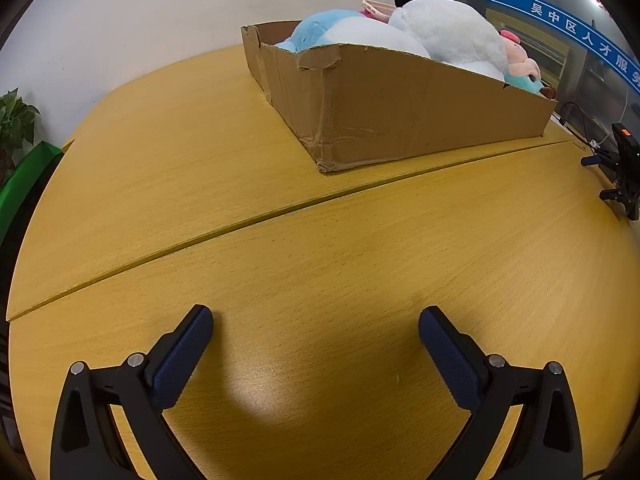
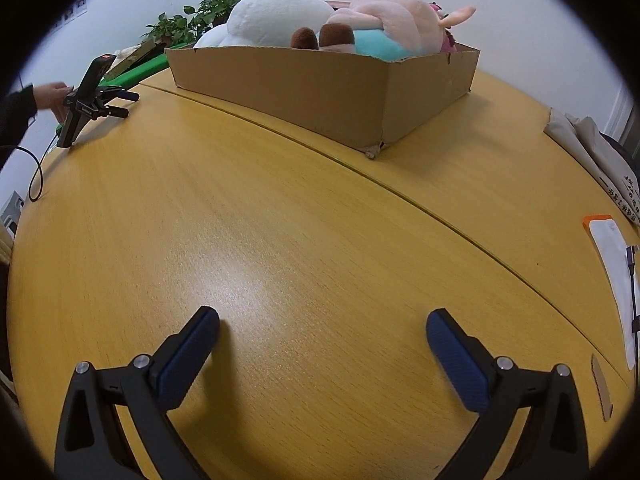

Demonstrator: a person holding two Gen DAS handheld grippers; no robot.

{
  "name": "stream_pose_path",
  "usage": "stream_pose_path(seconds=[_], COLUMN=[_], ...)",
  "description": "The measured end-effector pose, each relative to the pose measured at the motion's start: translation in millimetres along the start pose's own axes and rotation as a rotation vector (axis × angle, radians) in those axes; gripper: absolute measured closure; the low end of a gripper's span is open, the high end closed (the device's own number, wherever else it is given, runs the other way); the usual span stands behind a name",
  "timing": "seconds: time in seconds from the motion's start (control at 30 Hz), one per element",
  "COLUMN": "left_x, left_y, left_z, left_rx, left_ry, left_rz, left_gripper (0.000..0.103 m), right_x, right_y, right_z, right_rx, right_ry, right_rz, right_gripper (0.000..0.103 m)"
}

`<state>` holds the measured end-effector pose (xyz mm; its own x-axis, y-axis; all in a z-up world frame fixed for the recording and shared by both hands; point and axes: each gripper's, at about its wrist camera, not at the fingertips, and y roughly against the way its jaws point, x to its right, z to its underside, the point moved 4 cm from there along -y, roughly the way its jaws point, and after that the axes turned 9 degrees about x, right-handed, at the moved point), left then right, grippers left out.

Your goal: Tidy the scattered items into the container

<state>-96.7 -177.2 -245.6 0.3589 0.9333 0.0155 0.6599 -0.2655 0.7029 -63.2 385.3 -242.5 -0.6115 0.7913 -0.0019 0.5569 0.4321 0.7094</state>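
A shallow cardboard box [image 1: 400, 112] stands on the far part of the wooden table [image 1: 280, 240]. It holds a blue and white plush [image 1: 332, 32], a large white plush [image 1: 456, 32] and a pink plush [image 1: 520, 60]. My left gripper [image 1: 316, 320] is open and empty, low over bare table in front of the box. In the right wrist view the box [image 2: 320, 88] is at the top with the white plush [image 2: 276, 16] and the pink plush [image 2: 392, 16] inside. My right gripper [image 2: 322, 320] is open and empty over bare table.
A black clamp-mounted device [image 2: 88, 96] stands at the table's left edge with a person's hand [image 2: 52, 94] on it; it also shows in the left wrist view [image 1: 624, 168]. Potted plants [image 2: 192, 20] stand behind. White papers [image 2: 612, 272] and a bag [image 2: 592, 152] lie at the right edge.
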Motion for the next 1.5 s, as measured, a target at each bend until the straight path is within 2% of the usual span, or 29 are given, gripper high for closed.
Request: stream_pose_path(seconds=[1.5], left_x=[1.8], left_y=[-5.0], left_z=[-9.3], left_rx=[-0.004], left_ry=[-0.002], left_rz=[0.000], left_gripper=[0.000], right_x=[3.3], right_y=[-2.7], right_z=[-5.9], right_rx=[-0.001], right_ry=[0.000], right_rz=[0.002], right_gripper=[0.000])
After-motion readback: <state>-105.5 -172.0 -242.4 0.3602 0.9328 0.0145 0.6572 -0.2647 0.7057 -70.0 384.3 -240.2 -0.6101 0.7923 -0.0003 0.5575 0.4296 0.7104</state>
